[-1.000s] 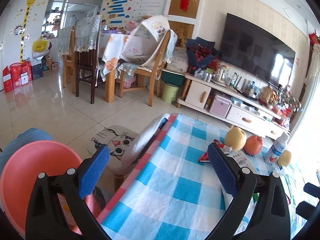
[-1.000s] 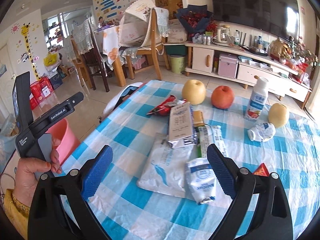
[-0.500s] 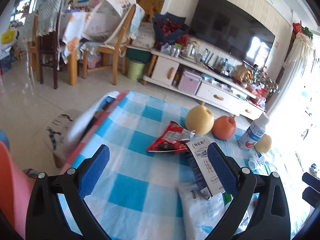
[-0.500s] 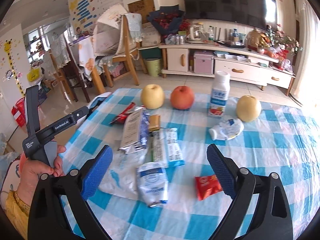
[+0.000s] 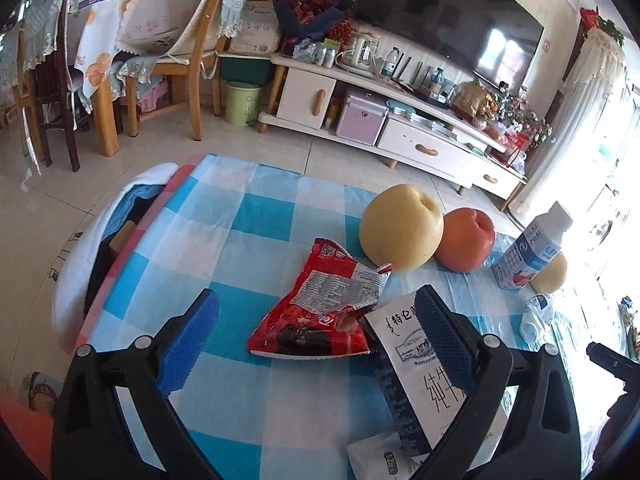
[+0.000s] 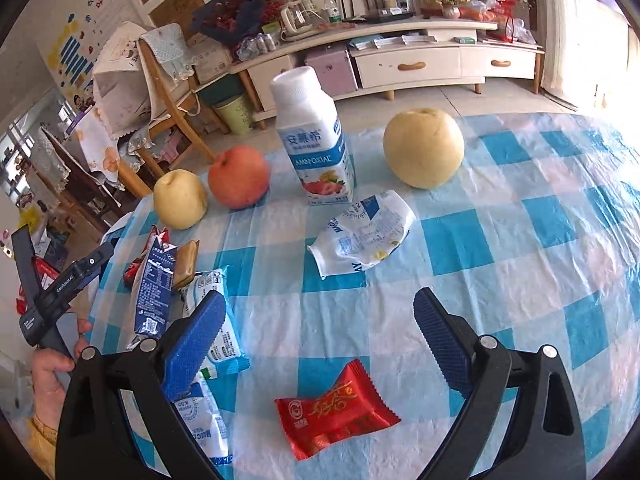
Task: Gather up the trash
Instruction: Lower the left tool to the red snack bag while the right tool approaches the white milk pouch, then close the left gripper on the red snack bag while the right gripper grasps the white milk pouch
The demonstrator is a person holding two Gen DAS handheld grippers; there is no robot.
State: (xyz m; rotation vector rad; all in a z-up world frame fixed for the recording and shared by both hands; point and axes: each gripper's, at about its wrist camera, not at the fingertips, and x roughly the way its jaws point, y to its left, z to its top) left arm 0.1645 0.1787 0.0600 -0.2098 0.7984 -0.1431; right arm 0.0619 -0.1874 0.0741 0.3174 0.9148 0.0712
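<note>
My left gripper [image 5: 318, 332] is open over the blue checked tablecloth [image 5: 240, 216], and a crumpled red snack bag [image 5: 320, 312] lies between its fingers. A flattened milk carton [image 5: 416, 372] lies under its right finger. My right gripper [image 6: 318, 326] is open too, low over the cloth. A small red wrapper [image 6: 334, 412] lies just below its fingers. A crushed white and blue pouch [image 6: 366, 232] lies ahead of it. More flattened cartons and wrappers [image 6: 160, 288] sit at its left, near the left gripper's handle [image 6: 56, 292] and a hand [image 6: 52, 368].
Two yellow pears [image 6: 424, 148] [image 6: 180, 198], a red apple [image 6: 240, 176] and an upright white yoghurt bottle [image 6: 312, 140] stand at the far side of the table. A pink bin's rim [image 5: 24, 428] shows at lower left. Chairs [image 5: 192, 52] and a TV cabinet [image 5: 400, 120] stand beyond.
Both grippers have moved forward and lower over the table. The left one swung from the pink bin to the red snack bag. The right one shifted right toward the small red wrapper.
</note>
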